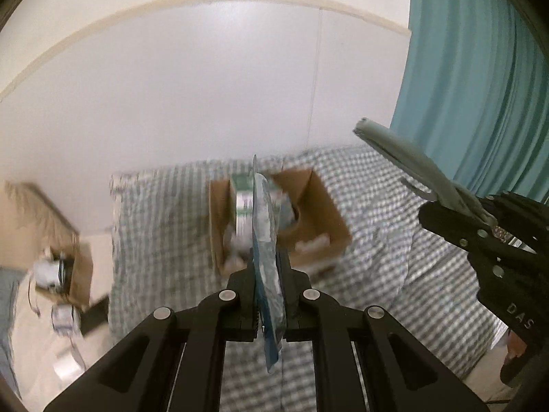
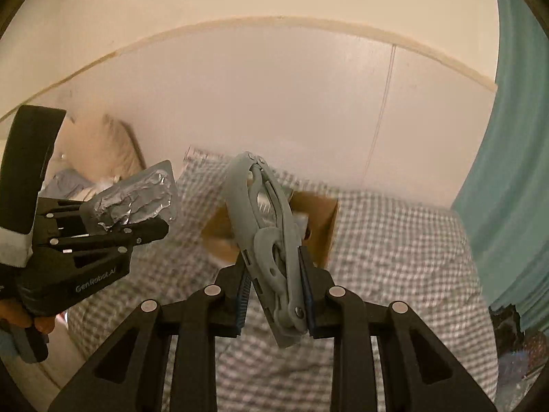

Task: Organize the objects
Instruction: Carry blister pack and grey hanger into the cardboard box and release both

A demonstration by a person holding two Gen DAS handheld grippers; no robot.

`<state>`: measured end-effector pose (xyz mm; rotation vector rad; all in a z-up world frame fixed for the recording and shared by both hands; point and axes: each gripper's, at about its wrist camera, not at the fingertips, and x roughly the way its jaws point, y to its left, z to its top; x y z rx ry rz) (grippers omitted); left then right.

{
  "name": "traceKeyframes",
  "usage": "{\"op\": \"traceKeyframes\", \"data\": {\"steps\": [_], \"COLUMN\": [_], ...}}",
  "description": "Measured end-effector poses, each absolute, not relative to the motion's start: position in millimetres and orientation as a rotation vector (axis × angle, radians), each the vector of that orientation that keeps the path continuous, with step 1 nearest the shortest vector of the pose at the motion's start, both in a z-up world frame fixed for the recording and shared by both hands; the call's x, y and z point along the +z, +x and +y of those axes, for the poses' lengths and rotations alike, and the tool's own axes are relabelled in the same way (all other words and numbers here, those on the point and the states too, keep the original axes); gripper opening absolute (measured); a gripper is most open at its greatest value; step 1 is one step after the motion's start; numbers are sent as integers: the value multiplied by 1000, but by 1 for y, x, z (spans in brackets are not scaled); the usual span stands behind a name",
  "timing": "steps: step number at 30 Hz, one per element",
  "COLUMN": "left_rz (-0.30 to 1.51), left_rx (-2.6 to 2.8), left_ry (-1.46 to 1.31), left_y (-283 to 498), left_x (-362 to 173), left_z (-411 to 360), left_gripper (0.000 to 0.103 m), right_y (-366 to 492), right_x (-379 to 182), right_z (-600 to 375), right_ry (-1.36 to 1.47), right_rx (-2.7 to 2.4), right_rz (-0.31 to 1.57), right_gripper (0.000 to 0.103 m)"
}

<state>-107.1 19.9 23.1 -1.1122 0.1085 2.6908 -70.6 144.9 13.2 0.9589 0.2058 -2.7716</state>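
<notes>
Two items are up in the air, a blister pack clamped in the left gripper and a multitool in the right gripper, both short of the half-filled box on the bed.

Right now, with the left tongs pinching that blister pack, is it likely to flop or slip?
The blister pack stands upright, edge-on, in the left tongs, so it is probably fairly stiff. It looks thin and probably light. Its foil face is crinkled and could dent; a slip seems unlikely while it is clamped this deep.
</notes>
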Motion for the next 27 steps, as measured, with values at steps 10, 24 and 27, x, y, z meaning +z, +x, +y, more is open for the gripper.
{"op": "traceKeyframes", "data": {"steps": [10, 24, 27], "left_rz": [116, 295, 308], "left_rx": [2659, 2520, 2511], "left_ry": [-1030, -1270, -1269], "left_y": [-206, -262, -260], "left_x": [33, -90, -99], "left_z": [15, 46, 54], "left_gripper": [8, 8, 8], "right_y": [-183, -281, -282], "right_x": [32, -102, -125], "right_z": [152, 168, 170], "right_ry": [937, 1242, 1294], "right_rx": [-2797, -2715, -2692], "right_rz": [57, -60, -64], "right_gripper": [24, 25, 25]}}
